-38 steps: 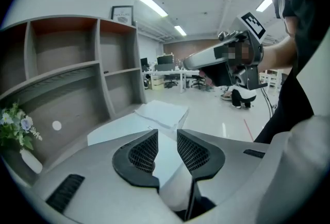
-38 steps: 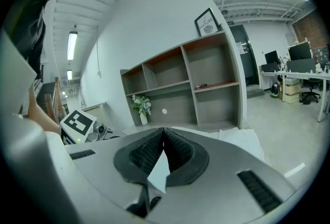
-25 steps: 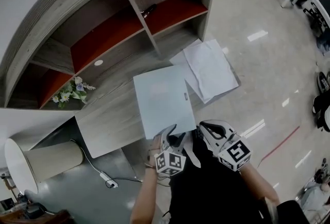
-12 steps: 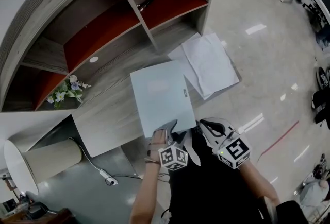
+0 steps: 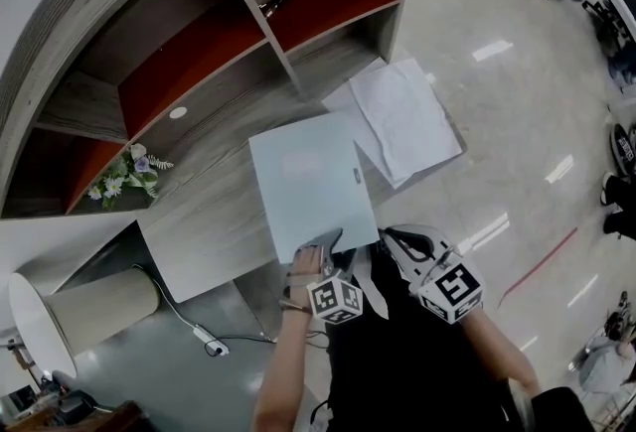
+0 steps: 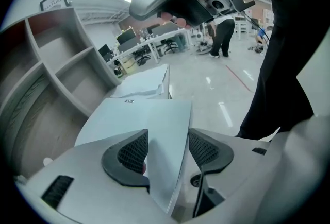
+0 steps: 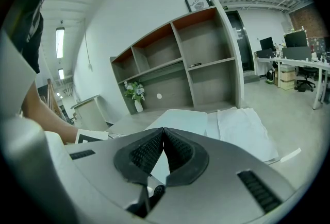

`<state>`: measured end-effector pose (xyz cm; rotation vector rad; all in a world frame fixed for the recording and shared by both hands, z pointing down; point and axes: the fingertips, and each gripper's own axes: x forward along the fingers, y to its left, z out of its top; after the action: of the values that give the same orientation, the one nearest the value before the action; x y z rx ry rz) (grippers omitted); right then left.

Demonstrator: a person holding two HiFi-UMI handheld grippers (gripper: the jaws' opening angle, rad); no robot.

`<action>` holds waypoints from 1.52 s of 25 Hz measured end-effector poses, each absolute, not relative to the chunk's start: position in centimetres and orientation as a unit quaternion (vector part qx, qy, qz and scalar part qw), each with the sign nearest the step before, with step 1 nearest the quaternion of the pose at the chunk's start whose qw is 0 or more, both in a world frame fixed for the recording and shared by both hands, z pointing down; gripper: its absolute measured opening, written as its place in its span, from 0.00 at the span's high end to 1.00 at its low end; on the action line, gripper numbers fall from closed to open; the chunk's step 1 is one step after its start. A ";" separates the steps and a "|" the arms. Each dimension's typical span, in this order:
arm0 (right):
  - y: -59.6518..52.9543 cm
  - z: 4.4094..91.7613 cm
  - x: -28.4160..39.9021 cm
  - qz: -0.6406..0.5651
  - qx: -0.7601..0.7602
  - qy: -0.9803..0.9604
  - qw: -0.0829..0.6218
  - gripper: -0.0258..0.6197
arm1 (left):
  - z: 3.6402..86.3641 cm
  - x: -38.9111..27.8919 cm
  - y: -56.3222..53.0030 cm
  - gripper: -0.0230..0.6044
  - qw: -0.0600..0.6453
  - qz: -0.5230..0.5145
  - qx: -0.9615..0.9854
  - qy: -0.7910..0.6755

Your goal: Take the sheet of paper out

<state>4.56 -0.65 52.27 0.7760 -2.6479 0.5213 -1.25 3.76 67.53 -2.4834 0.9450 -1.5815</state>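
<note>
As the scene is read from near to far, its parts are labelled thus.

Left tongs (image 6: 168,136): held apart, just closed a little; the raised near edge of the folder (image 6: 124,117) is seen between them, not clamped.
Right tongs (image 7: 164,131): pressed together, nothing held, just beside the folder's near right corner.
Folder: pale blue, laid on the tabletop (image 5: 204,226).
Sheets of paper (image 5: 402,117): white, creased, laid beyond the folder, touching its far right corner.
Shelf unit (image 5: 199,53): set behind.
</note>
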 end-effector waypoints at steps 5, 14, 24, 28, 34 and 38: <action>-0.5 52.3 4.8 0.185 0.276 -0.929 0.164 0.94 | 67.6 -1.2 4.2 0.61 0.004 -0.499 -0.808 0.313; -0.4 52.4 5.0 0.189 0.276 -0.928 0.165 0.94 | 67.4 -1.2 4.2 0.64 -0.037 -0.479 -0.817 0.318; -0.3 54.2 5.3 0.186 0.277 -0.923 0.192 0.94 | 66.6 -1.0 4.7 0.72 -0.029 -0.476 -0.819 0.319; 0.5 58.4 5.6 0.178 0.265 -0.912 0.258 0.94 | 66.8 -0.9 4.9 0.75 -0.026 -0.475 -0.820 0.318; 2.4 64.2 5.2 0.151 0.229 -0.898 0.344 0.94 | 66.5 -0.8 4.8 0.78 -0.031 -0.469 -0.825 0.315; 2.9 65.5 4.6 0.101 0.203 -0.898 0.378 0.94 | 66.4 -0.6 4.8 0.80 -0.039 -0.465 -0.827 0.312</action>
<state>4.56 2.94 65.48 0.5201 -2.2946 0.2595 -0.63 4.77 66.45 -2.6647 1.0064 -1.4996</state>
